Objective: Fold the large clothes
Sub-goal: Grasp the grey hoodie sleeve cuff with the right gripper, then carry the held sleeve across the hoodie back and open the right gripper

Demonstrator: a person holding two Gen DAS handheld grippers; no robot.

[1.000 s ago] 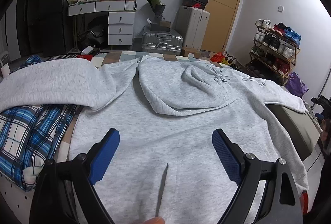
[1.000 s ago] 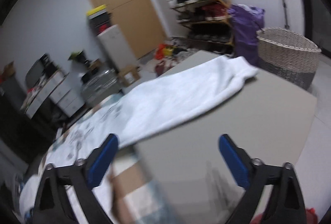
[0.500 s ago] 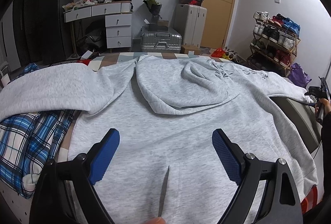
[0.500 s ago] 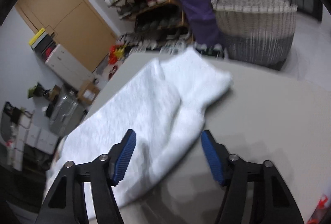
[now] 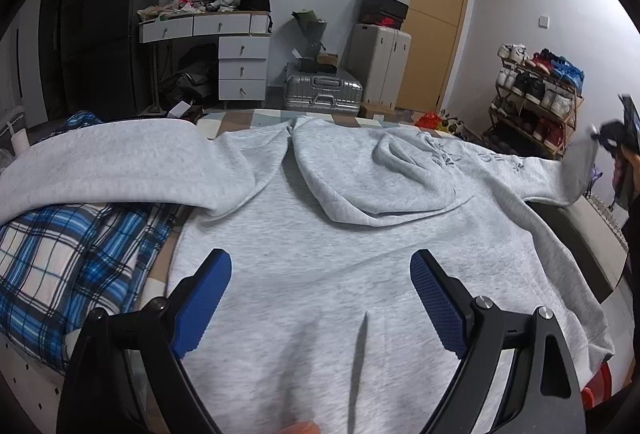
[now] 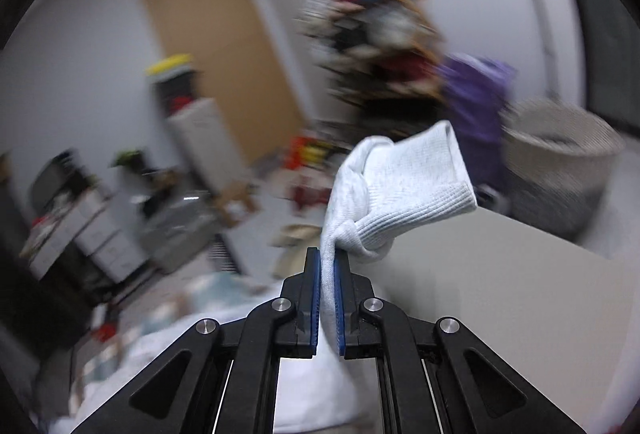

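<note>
We're seeing the grey hoodie (image 5: 320, 234) lying spread flat, filling the centre of the left wrist frame, hood (image 5: 380, 177) folded down over its upper middle, one sleeve (image 5: 120, 169) running to the left edge over a blue plaid cloth (image 5: 76, 258) at lower left. Left gripper (image 5: 320, 306) is hovering over the hoodie's lower body, jaws standing wide apart, nothing between the blue pads (image 5: 204, 298). Right gripper (image 6: 328, 298) has its jaws just closing, and they are now clamping the other sleeve's ribbed cuff (image 6: 416, 189), which is sticking up out of the pads at frame centre, lifted off the grey surface (image 6: 500, 294) at lower right. In the left wrist view that cuff is showing raised at the far right edge. Right wrist background is motion-blurred; a wicker basket (image 6: 560, 161) is showing at right.
</note>
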